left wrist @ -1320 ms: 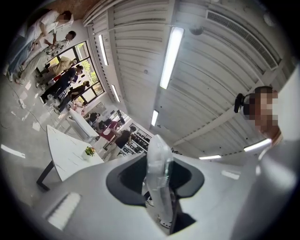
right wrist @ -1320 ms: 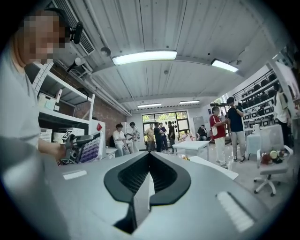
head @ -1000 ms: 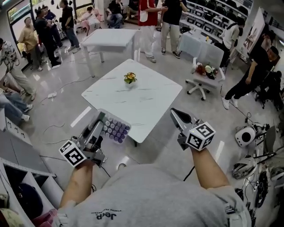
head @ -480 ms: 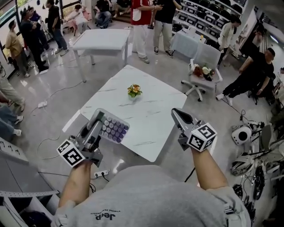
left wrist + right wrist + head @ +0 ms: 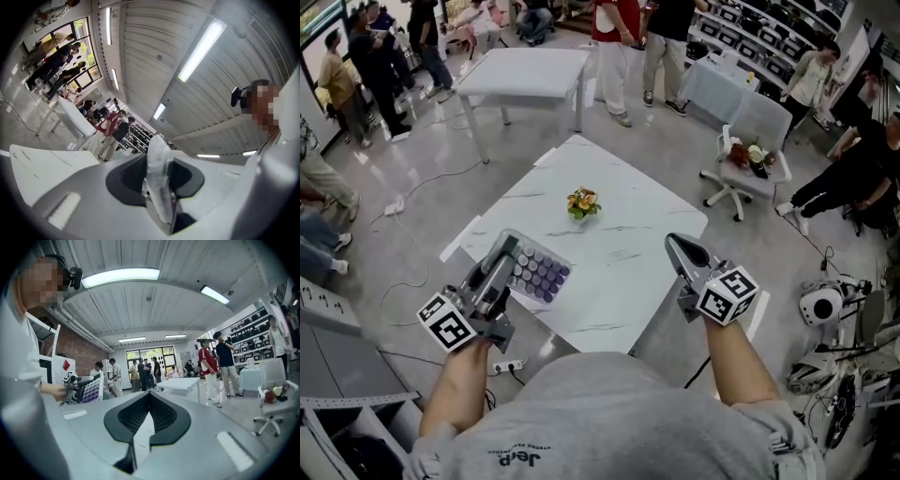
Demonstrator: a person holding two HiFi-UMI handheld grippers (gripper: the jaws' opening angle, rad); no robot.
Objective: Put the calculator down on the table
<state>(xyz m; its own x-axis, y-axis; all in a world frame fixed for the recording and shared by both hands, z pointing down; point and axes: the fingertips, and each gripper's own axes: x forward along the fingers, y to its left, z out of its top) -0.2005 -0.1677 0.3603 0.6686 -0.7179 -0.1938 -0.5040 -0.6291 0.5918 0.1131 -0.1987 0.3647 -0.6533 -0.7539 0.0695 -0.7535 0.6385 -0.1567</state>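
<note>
A calculator (image 5: 540, 273) with purple keys hangs above the near left corner of the white marble table (image 5: 628, 225). My left gripper (image 5: 508, 251) is shut on its left edge. In the left gripper view the calculator (image 5: 158, 180) stands edge-on between the jaws. My right gripper (image 5: 673, 242) is shut with nothing in it, over the table's near right edge. In the right gripper view its jaws (image 5: 149, 398) meet at the tips, and the calculator (image 5: 92, 389) shows far to the left. A small flower pot (image 5: 582, 202) stands mid-table.
A second white table (image 5: 525, 70) stands behind, with several people around it. An office chair (image 5: 752, 141) holding objects is at the right. A power strip (image 5: 510, 366) lies on the floor near my feet, and round white gear (image 5: 820, 305) sits at the far right.
Both grippers have moved forward to the marble table, which now lies under them. The calculator stays in the left gripper; the right stays shut and empty.
</note>
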